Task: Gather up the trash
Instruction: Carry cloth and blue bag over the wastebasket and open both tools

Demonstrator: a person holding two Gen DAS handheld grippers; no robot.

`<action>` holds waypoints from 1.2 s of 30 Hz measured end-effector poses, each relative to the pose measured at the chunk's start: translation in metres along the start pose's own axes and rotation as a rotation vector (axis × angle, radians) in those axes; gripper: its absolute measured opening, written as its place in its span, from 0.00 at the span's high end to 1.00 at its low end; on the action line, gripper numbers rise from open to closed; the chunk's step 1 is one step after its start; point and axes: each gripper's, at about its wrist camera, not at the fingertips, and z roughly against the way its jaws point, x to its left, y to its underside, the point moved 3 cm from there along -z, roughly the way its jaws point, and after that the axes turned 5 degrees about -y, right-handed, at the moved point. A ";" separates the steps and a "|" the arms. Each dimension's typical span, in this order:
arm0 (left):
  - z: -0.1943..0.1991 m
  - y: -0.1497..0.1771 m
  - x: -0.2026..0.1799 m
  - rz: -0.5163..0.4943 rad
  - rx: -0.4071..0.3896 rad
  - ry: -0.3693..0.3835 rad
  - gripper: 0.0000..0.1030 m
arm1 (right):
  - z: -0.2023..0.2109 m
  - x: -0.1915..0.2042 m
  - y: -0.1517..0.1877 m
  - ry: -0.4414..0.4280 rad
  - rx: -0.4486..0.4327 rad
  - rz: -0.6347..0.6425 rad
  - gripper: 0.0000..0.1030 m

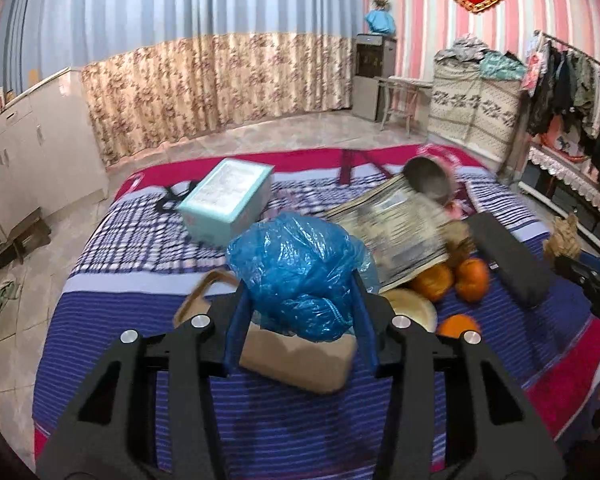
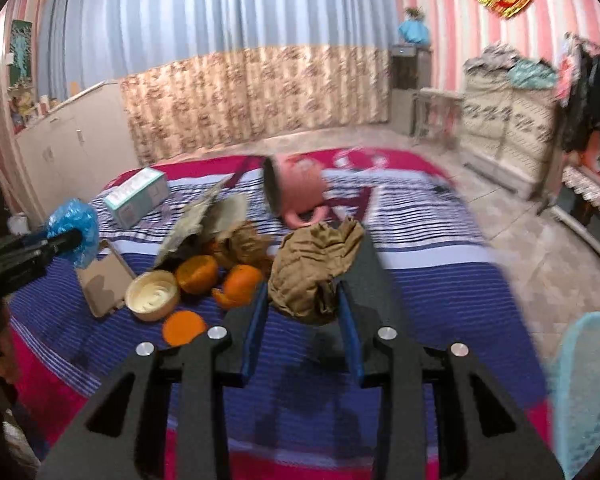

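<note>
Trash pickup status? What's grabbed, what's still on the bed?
Done: nothing visibly binned yet; only the rim of a light blue mesh basket shows.
In hand: left claw grips a crumpled blue plastic bag; right claw grips a crumpled brown paper wad.
Left on the striped bedspread: orange peels, a second brown paper wad, crumpled newspaper.

Blue plastic bag (image 1: 296, 276): thin, crinkled, glossy film. Brown paper wad (image 2: 312, 272): matt, heavily creased. Bedspread (image 1: 260, 420): woven striped cloth, soft matt. Cardboard piece (image 1: 300, 364): plain brown, matt, smooth. Pink mug (image 2: 296, 190): smooth, slight sheen. Orange peels (image 2: 198, 274): matt, pitted skin. Left tongs (image 1: 298, 316): matt black plastic arms, blue pads, shiny metal rivets. Teal box (image 1: 228, 198): smooth printed card.
</note>
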 end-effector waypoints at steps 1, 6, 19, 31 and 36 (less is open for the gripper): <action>0.004 -0.003 -0.010 -0.008 -0.009 0.016 0.57 | 0.016 -0.009 0.001 0.035 -0.015 0.001 0.66; 0.020 -0.015 -0.062 -0.045 -0.046 0.093 0.57 | 0.074 -0.052 0.009 0.163 -0.075 -0.052 0.66; 0.054 -0.020 -0.230 -0.176 -0.096 0.323 0.57 | 0.165 -0.200 0.051 0.479 -0.114 -0.240 0.66; 0.066 0.002 -0.355 -0.295 -0.087 0.490 0.57 | 0.201 -0.277 0.084 0.639 -0.108 -0.390 0.66; 0.071 0.013 -0.395 -0.348 -0.088 0.525 0.57 | 0.208 -0.291 0.093 0.654 -0.119 -0.440 0.66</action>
